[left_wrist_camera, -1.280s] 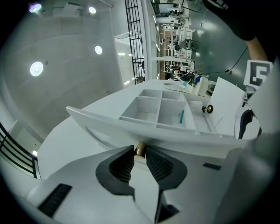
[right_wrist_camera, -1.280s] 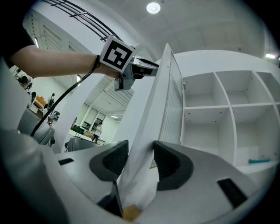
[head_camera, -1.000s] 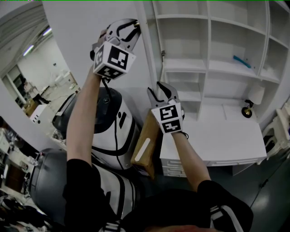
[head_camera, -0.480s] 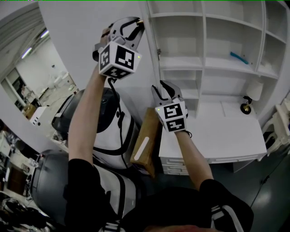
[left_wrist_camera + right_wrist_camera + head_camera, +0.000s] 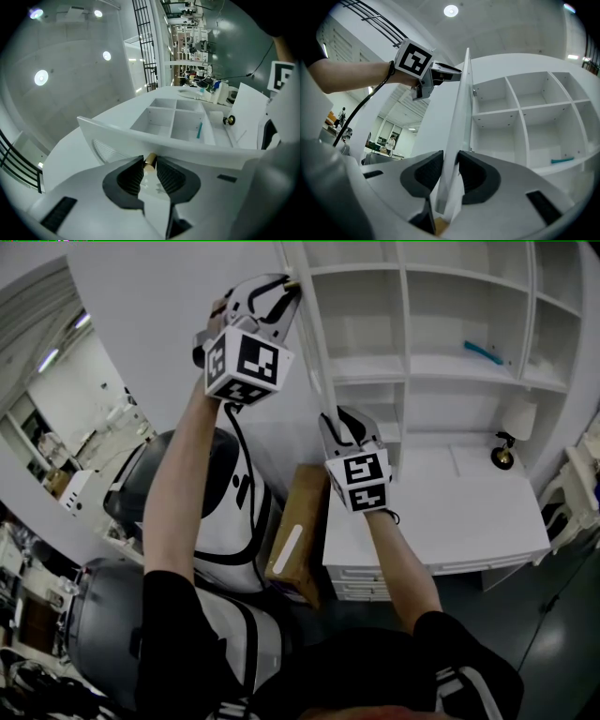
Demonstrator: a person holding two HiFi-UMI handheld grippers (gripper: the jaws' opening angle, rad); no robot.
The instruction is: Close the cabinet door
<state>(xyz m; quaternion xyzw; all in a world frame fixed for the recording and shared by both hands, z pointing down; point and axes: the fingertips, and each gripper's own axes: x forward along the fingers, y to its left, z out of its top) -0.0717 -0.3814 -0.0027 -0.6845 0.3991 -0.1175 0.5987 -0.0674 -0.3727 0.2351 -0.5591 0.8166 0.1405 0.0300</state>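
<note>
The white cabinet door (image 5: 178, 343) stands open, hinged beside the white shelf cabinet (image 5: 441, 371). Up at the top of the head view, my left gripper (image 5: 281, 285) is shut on the door's small brass knob (image 5: 292, 283); the left gripper view shows the knob (image 5: 150, 160) pinched between the tips of that gripper (image 5: 150, 165). Lower down, my right gripper (image 5: 339, 418) straddles the door's free edge. Its jaws have just been closing, and in the right gripper view (image 5: 451, 171) both pads lie against the thin door edge (image 5: 461, 108).
A white desk top (image 5: 450, 521) with drawers sits below the shelves, with a small brass-footed lamp (image 5: 503, 456) on it. A teal stick (image 5: 480, 352) lies on a shelf. A cardboard box (image 5: 298, 540) and a white-and-black machine (image 5: 216, 512) stand below the door.
The door has swung a little toward the cabinet, and both grippers moved right with it. The right jaws have narrowed onto the door edge.
</note>
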